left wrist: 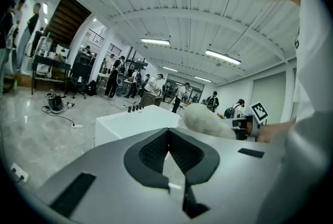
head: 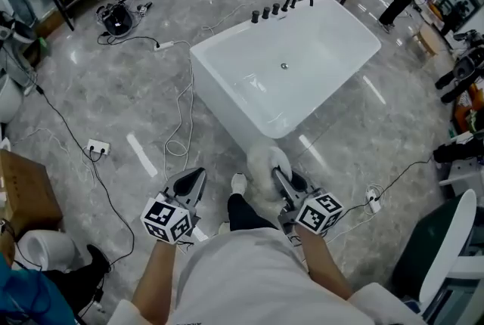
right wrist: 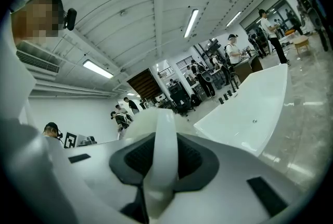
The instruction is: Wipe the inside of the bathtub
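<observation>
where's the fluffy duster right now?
Head view, lower centre-right: the fluffy white duster is held in the right gripper, just short of the bathtub at its near end, not inside it.

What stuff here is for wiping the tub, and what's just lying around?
For the job:
- bathtub
- fluffy white duster, gripped by the right gripper
- left gripper, shut and empty

Just lying about:
- power strip
- floor cables
- cardboard box
- black gadget on the floor
</observation>
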`<state>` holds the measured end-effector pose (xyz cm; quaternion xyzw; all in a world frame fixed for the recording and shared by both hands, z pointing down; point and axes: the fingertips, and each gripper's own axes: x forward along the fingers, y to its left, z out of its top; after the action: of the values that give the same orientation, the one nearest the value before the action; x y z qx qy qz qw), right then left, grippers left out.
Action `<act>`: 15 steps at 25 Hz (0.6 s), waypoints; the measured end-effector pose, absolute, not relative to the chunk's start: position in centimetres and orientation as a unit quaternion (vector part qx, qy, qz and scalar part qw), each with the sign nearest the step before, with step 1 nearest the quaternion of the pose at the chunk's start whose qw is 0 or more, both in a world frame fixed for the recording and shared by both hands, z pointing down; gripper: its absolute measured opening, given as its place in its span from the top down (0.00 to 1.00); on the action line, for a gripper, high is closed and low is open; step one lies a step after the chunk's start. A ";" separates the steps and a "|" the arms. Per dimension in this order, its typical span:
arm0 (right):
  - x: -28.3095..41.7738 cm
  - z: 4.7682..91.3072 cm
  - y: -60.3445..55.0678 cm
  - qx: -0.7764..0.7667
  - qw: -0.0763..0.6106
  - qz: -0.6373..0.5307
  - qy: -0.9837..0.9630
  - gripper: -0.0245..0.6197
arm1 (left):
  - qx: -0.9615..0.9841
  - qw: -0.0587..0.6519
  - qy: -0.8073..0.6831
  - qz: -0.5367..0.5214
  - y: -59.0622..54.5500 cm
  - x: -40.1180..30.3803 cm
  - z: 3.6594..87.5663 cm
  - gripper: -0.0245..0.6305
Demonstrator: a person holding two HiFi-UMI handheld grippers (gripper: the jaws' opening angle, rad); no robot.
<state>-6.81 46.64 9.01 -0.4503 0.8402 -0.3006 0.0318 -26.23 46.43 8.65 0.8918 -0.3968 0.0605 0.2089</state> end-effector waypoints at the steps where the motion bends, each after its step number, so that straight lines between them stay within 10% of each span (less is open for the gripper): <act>1: -6.6 9.2 45.7 -0.447 0.031 -0.304 0.840 0.81 | 0.891 0.208 -0.398 0.065 45.3 -25.8 8.7 0.94; 15: -3.4 13.2 29.8 -0.383 -0.004 -0.347 0.856 0.81 | 0.881 0.213 -0.409 0.100 29.6 -19.0 9.9 0.94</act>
<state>-3.38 29.77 13.17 -0.3835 0.8558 -0.3471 -0.0035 -19.03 29.58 9.88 0.8815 -0.4093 0.0997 0.2134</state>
